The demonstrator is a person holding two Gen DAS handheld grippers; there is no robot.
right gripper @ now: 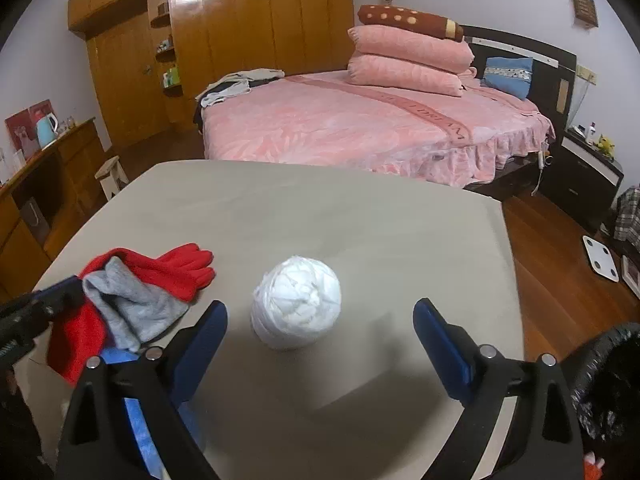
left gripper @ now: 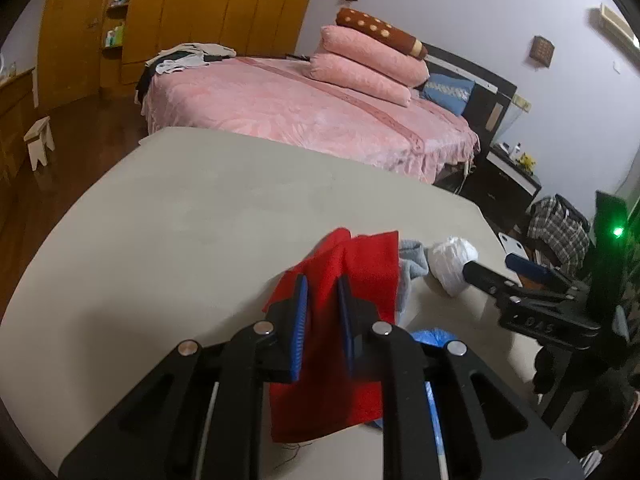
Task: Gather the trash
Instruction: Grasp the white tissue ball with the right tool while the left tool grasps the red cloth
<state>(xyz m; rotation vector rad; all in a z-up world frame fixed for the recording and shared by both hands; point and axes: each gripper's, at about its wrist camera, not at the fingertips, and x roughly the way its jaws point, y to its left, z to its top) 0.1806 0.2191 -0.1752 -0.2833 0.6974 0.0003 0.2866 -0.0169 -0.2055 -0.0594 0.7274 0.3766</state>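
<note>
On the beige table (right gripper: 320, 220) lies a heap of red gloves (right gripper: 180, 268) with a grey cloth (right gripper: 132, 312) on top. In the left wrist view my left gripper (left gripper: 323, 304) is shut on a fold of red glove (left gripper: 360, 264), which rises between the blue pads. A white crumpled plastic ball (right gripper: 298, 308) sits in the middle of the table. My right gripper (right gripper: 320, 308) stands open around it, one finger on each side and clear of it. From the left wrist view, the right gripper (left gripper: 496, 266) is beside the white ball (left gripper: 452, 262).
A blue plastic piece (right gripper: 120, 356) lies under the gloves at the table's near edge. A bin with a black liner (right gripper: 608, 392) stands at the table's right front corner. Behind the table is a pink bed (right gripper: 360, 128); a white scale (right gripper: 600, 258) lies on the wooden floor.
</note>
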